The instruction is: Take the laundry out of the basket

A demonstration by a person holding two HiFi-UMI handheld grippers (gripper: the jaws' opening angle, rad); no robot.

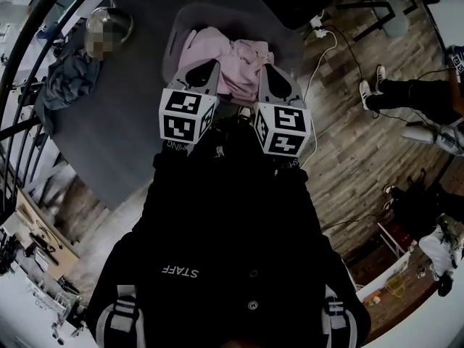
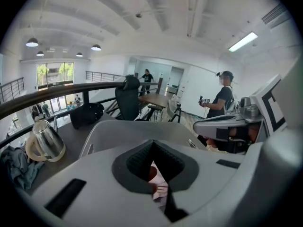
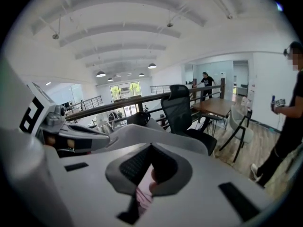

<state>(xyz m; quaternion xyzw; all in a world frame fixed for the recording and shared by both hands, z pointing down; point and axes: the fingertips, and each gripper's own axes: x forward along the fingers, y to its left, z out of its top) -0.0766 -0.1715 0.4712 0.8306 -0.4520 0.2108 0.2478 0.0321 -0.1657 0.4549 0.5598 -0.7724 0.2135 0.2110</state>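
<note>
A grey laundry basket [image 1: 174,40] stands on the grey table [image 1: 109,143], with pink laundry [image 1: 226,53] heaped inside. My left gripper [image 1: 209,65] hangs over the pile's near left side and my right gripper [image 1: 267,68] over its near right, both pointing down and forward. In the left gripper view the left gripper [image 2: 152,143] has its jaws together, with the basket's far rim [image 2: 123,130] beyond it and pink cloth showing through the gap under the tips. In the right gripper view the right gripper [image 3: 151,146] looks the same, jaws together above pink cloth. Neither holds anything.
A metal kettle [image 1: 109,24] and a crumpled blue-grey cloth [image 1: 69,78] lie on the table's far left by a railing. A black office chair [image 3: 182,108] stands beyond the basket. A person [image 2: 220,98] stands on the wooden floor, where cables [image 1: 319,31] trail.
</note>
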